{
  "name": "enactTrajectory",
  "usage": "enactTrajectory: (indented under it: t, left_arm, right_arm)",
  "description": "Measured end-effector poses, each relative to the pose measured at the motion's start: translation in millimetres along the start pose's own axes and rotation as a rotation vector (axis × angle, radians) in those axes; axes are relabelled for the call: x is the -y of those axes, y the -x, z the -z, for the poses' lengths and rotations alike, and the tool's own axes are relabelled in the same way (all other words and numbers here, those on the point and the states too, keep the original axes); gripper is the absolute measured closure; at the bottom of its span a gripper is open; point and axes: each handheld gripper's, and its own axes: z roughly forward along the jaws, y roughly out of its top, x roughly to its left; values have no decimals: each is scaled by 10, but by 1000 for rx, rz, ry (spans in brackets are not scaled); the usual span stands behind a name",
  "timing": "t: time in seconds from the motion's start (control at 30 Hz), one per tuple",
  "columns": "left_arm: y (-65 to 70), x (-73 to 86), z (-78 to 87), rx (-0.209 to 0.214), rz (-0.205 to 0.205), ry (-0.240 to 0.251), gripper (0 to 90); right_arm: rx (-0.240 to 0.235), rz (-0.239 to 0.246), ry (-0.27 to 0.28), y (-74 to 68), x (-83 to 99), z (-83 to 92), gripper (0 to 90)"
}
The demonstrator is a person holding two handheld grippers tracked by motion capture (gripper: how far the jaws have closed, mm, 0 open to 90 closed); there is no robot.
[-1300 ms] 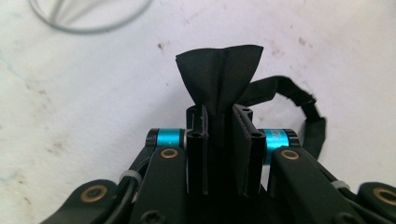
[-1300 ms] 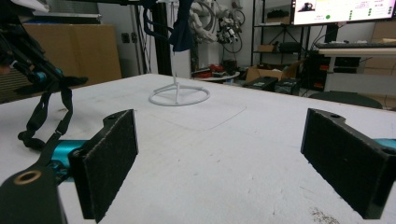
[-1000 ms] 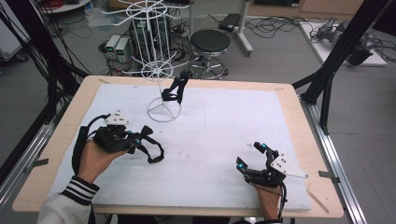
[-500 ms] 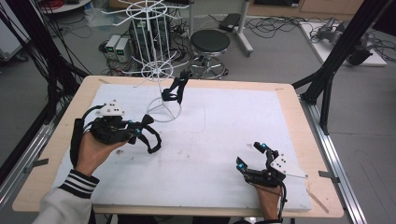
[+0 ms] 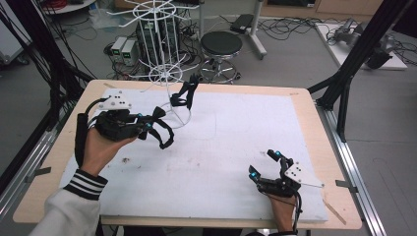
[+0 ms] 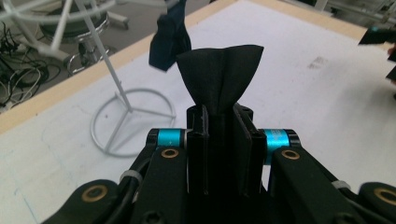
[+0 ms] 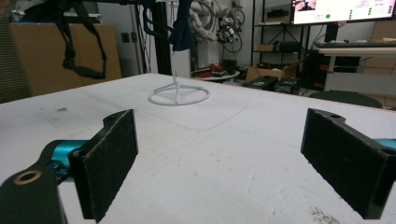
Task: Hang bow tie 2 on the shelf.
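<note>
Left gripper [image 5: 147, 127] clamps black bow tie [image 6: 219, 74]; white wire rack [image 5: 169, 78] ahead, near; right gripper [image 5: 265, 164] wide open, empty, well apart.

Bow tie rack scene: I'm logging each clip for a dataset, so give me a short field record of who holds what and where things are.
left gripper: shut on black bow tie, lifted above the table
right gripper: open, holding nothing, low near the table's front edge
white wire rack: upright at the far left of the table
dark bow tie: hanging on the rack
</note>
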Motion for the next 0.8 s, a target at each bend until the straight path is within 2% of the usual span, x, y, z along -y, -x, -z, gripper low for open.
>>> enactTrajectory:
  t: [0.43, 0.8]
  left_arm:
    - [-9, -272, -26, -18, 2, 85, 769]
    - [-54, -405, -104, -47, 1, 120, 769]
  right_arm:
    - [-1, 0, -3, -7, 0, 0, 102]
    - [0, 2, -3, -8, -1, 0, 103]
